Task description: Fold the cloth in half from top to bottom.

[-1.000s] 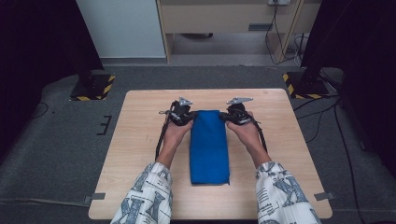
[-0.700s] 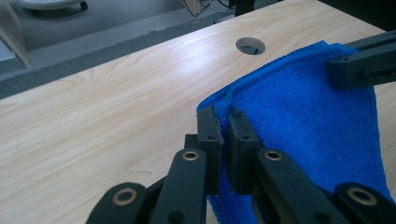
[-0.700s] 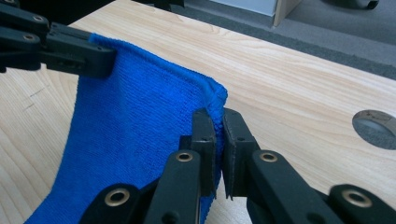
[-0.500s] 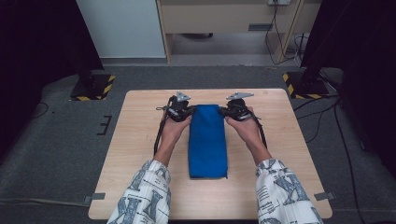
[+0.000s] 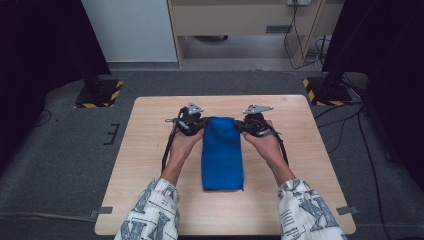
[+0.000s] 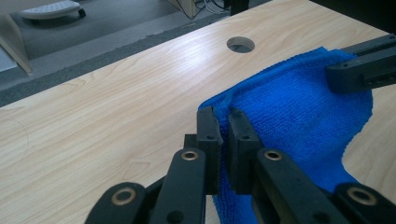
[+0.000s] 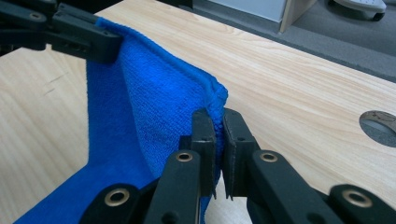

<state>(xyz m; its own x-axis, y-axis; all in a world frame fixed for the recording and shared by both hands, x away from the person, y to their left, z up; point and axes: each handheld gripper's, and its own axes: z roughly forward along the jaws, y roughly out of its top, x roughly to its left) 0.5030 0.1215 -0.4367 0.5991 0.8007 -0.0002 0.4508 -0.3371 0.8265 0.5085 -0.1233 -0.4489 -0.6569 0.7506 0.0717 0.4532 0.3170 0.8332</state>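
The blue towel (image 5: pixel 222 152) is laid lengthwise mid-bench (image 5: pixel 150 150). Its far-left corner is clamped by the left claw (image 6: pixel 223 133), its far-right corner by the right claw (image 7: pixel 215 133), both lifted.

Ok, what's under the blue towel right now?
Bare wooden table shows all round the blue towel. Its far corners are pinched by the left gripper and right gripper. Anything beneath it is covered.

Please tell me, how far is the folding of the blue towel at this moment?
Done: the blue towel already lies as a narrow folded strip on the table. In hand: the left gripper and the right gripper each pinch a far corner, lifted a little off the wood. Left, probably: carrying that far edge toward the near edge for another fold.
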